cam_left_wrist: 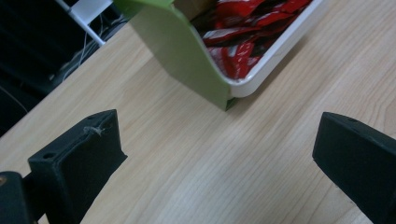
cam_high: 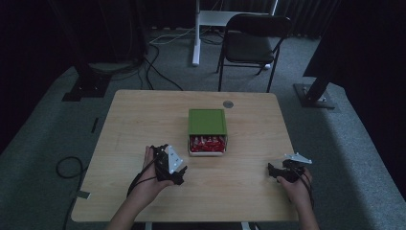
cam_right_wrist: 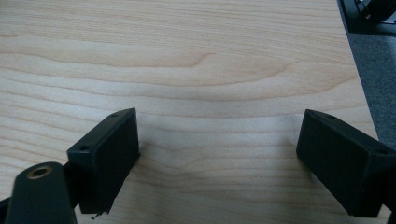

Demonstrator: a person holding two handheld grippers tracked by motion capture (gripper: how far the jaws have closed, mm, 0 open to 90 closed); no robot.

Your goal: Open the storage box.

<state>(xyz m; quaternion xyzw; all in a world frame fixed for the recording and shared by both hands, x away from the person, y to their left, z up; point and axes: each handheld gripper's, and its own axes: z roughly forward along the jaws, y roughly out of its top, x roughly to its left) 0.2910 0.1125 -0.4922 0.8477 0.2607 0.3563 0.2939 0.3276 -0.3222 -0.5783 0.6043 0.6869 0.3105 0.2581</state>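
Note:
A green box (cam_high: 207, 121) lies in the middle of the wooden table (cam_high: 143, 120). A white tray (cam_high: 207, 154) sticks out of its near end, full of red packets (cam_high: 207, 143). My left gripper (cam_high: 173, 164) is held just left of and nearer than the tray, open, with nothing between its jaws. In the left gripper view the left gripper (cam_left_wrist: 217, 135) faces the green box (cam_left_wrist: 187, 51) corner, the white tray (cam_left_wrist: 275, 51) and the red packets (cam_left_wrist: 247, 28). My right gripper (cam_high: 275, 171) rests near the table's right front, open and empty. The right gripper (cam_right_wrist: 217, 128) looks over bare wood.
A grey round cap (cam_high: 228, 104) is set in the table behind the box. A black folding chair (cam_high: 253, 40) and a white desk leg (cam_high: 196, 33) stand beyond the table. Cables (cam_high: 67, 167) lie on the carpet at left. The table's edge and grey carpet (cam_right_wrist: 373, 70) lie close beside the right gripper.

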